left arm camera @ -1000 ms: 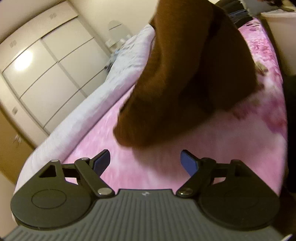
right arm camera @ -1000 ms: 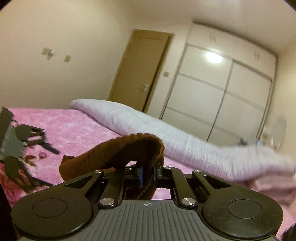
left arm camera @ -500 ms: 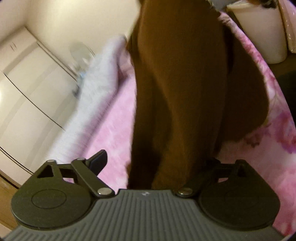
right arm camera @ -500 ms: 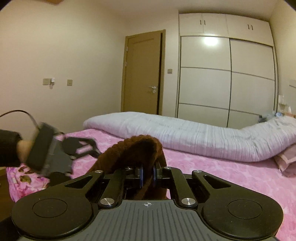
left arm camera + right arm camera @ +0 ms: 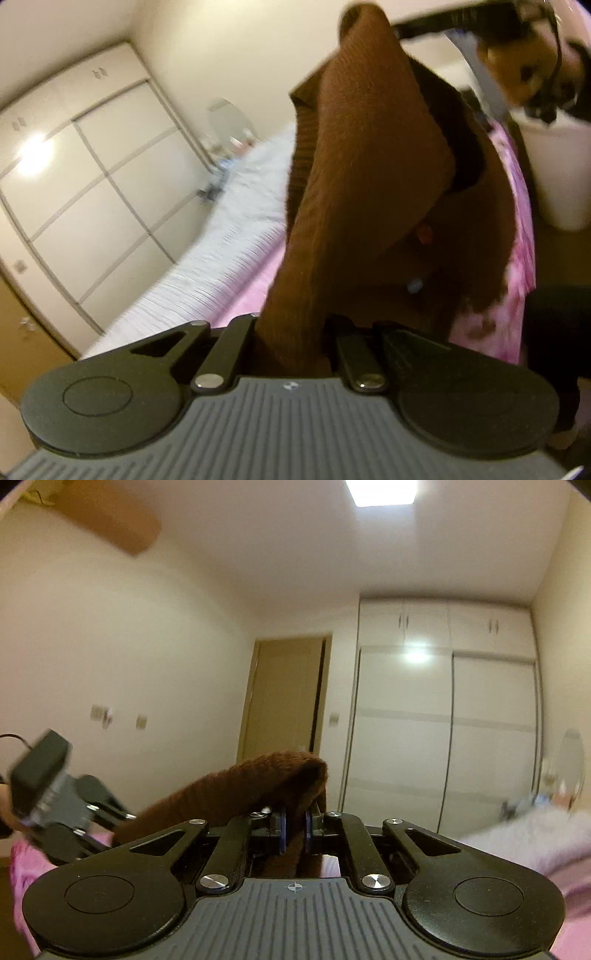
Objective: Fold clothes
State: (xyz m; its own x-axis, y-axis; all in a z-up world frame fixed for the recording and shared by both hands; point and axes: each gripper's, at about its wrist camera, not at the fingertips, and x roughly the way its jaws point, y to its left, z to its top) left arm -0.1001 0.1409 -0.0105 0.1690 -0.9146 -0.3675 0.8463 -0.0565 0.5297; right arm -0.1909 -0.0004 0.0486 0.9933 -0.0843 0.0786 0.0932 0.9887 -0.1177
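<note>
Fingers of both grippers are clamped on one brown knit sweater (image 5: 369,177), which hangs in the air above a pink bedspread (image 5: 521,229). The left gripper (image 5: 291,332) pinches a fold of the knit at its lower end, its pads hidden by the cloth, jaws drawn in tight. The right gripper (image 5: 294,829) holds another edge between its blue pads (image 5: 283,830), the knit bunched over its fingertips and trailing left toward the left gripper (image 5: 107,814). From the left wrist view, the sweater stretches up to the right gripper (image 5: 424,26) at the top of the frame. A rolled pale quilt (image 5: 221,258) lies along the bed's far side, before a white wardrobe (image 5: 443,720) and brown door (image 5: 284,698).
</note>
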